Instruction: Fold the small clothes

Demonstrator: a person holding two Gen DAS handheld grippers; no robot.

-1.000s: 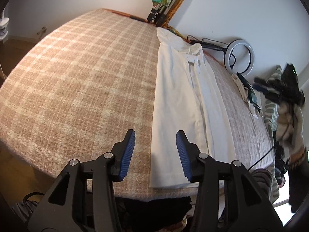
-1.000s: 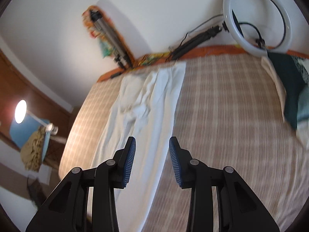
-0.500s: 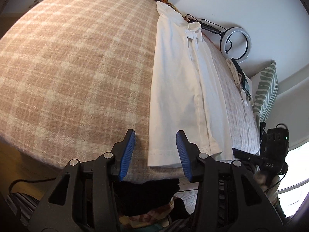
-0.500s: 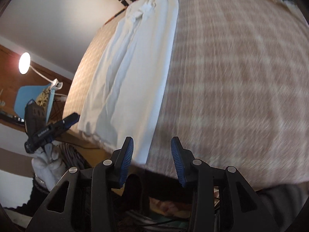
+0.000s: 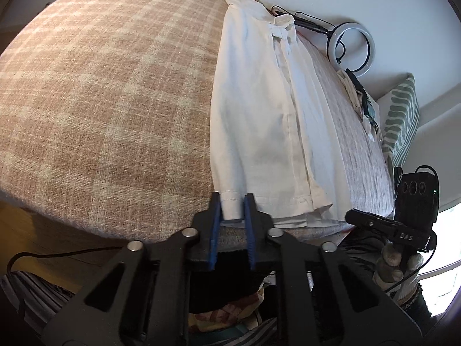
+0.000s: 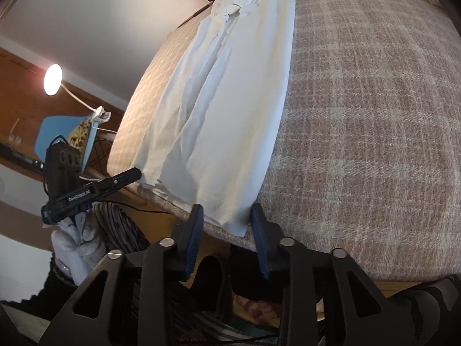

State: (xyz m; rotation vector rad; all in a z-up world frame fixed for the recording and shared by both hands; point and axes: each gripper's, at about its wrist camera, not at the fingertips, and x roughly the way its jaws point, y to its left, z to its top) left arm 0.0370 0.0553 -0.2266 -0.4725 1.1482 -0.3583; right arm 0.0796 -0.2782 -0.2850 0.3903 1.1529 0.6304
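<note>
Flanking garment (image 5: 259,109) hem: both tools, level.

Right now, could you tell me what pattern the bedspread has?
The bedspread is a tan and cream plaid weave, clearest in the left wrist view.

A home bedroom: a bed with a tan plaid cover (image 5: 100,86) fills the near view, a green-striped pillow (image 5: 400,121) lies at its far right, a ring light (image 5: 350,49) leans on the white wall, and a lit lamp (image 6: 52,80) glows far left.
</note>
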